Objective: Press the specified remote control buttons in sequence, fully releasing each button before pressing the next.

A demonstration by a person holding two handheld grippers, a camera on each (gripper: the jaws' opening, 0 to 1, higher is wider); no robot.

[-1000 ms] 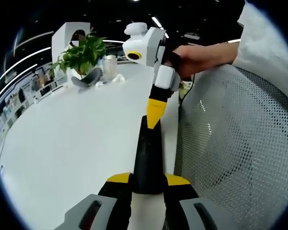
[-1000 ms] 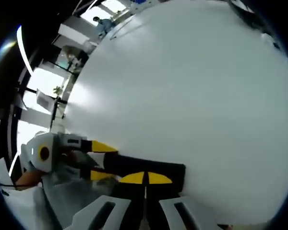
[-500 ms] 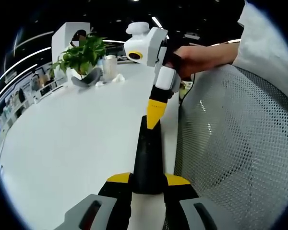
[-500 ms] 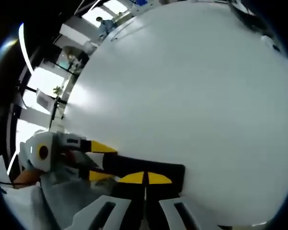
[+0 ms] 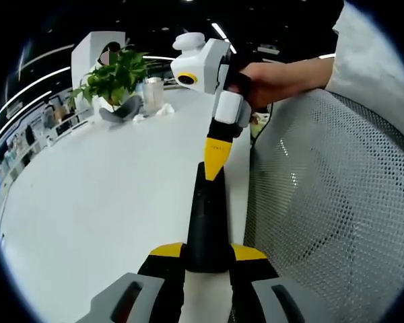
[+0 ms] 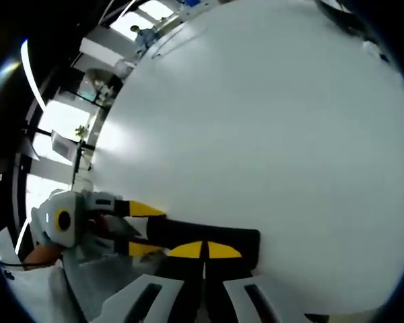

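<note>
The left hand-held gripper (image 5: 207, 250) has its yellow-tipped jaws closed on the near end of a slim, matte black remote control (image 5: 206, 222), a long bar lying along the worktop's edge. The right hand-held gripper (image 5: 214, 163), glossy white plastic with a tapered yellow tip, comes down from a person's hand (image 5: 269, 82); its jaws are drawn together to a point touching the remote's far end. In the right gripper view those jaws (image 6: 203, 250) meet over the black bar. The worktop (image 5: 101, 195) is smooth, plain white. Beside it stands a chair back (image 5: 330, 208) of pale grey perforated mesh. Far off, a leafy green potted plant (image 5: 114, 79) sits near a pale cup (image 5: 153, 93).
</note>
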